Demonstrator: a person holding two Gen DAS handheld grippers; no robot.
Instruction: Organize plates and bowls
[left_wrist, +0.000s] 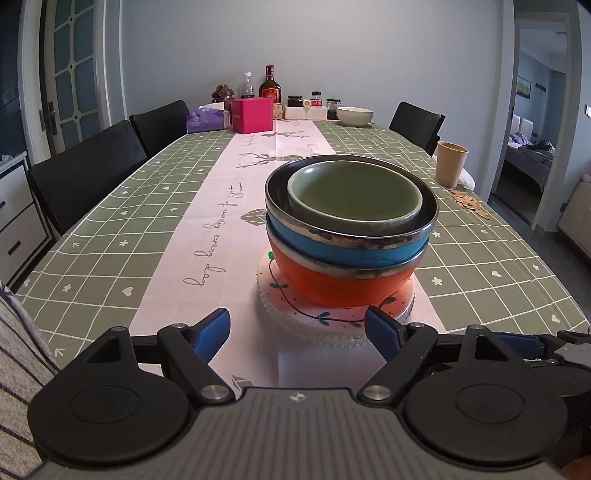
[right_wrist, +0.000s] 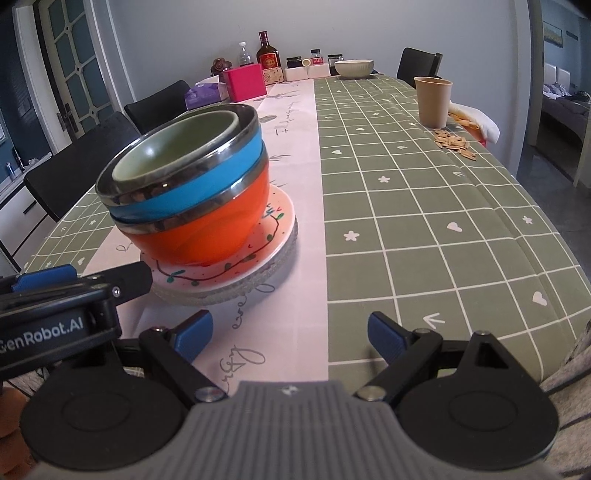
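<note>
Mostly done, by the look of it: straight ahead of the left gripper (left_wrist: 298, 334) stands one stack, green bowl (left_wrist: 354, 195) nested in a blue bowl (left_wrist: 343, 247), that in an orange bowl (left_wrist: 343, 286), all on a painted plate (left_wrist: 280, 295) over what seems a ribbed plate (left_wrist: 325, 338). Left gripper spread wide, nothing between its fingers; the right-hand fingertip sits just at the plate's near rim, contact uncertain. Right gripper (right_wrist: 290, 334) also spread and empty, stack ahead and to its left, bare tablecloth (right_wrist: 424, 221) ahead.

Left to do, as a judgement: a pale bowl (left_wrist: 354, 115) sits far ahead at the table's end, well apart from the stack. It may still belong on it.

Hard to tell: how many plates lie under the painted one; the stack's far side; what the dark flecks between the bowl rims are. Scattered bits beside the paper cup (right_wrist: 433, 99) are too small to identify.
</note>
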